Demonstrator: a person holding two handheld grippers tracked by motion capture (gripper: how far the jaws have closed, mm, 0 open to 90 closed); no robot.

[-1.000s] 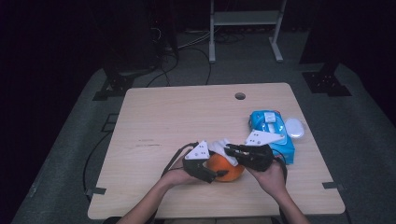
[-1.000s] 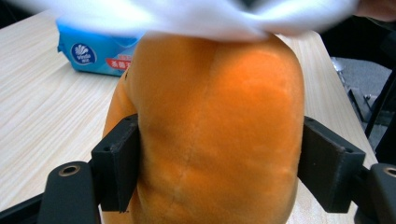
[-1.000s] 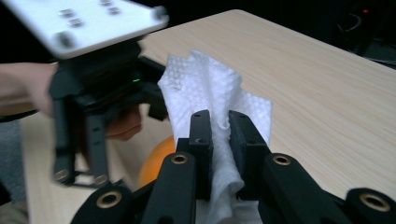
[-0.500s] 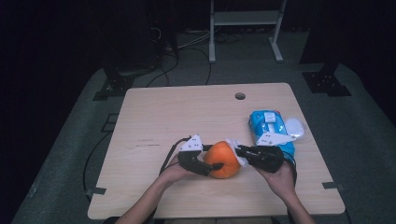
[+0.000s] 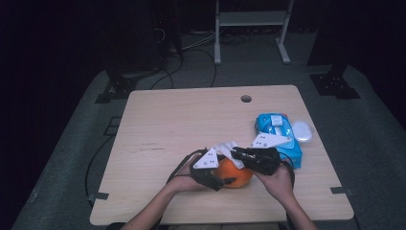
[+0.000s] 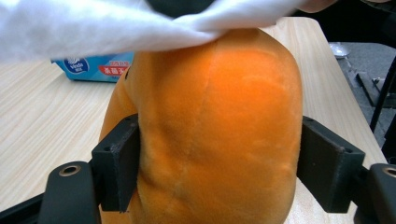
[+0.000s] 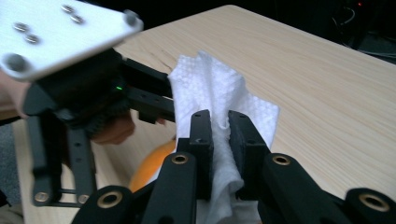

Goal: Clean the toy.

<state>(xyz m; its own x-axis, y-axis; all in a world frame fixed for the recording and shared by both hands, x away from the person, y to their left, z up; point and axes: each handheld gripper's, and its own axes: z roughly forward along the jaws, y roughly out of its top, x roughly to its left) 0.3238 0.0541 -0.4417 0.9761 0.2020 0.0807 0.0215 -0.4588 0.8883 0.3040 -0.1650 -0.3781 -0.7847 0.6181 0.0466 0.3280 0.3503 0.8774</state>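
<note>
We clamp the orange fruit (image 6: 210, 126) between our left gripper (image 6: 219, 168) pads — our right gripper (image 7: 219, 149) pinches the white wipe (image 7: 219, 93) above it.

**Off-task items in view**

Worktop (image 5: 182, 120): light wood, round hole (image 5: 246, 98) near far edge. Blue wipes pack (image 5: 280, 132) at right side, label up; white oval lid (image 5: 301, 130) just beside it on the right. Pack also seen in left gripper view (image 6: 93, 70). Beyond the worktop: dark floor, white frame legs (image 5: 249, 33), loose cables (image 5: 191, 45), black stand bases (image 5: 112, 88).
</note>
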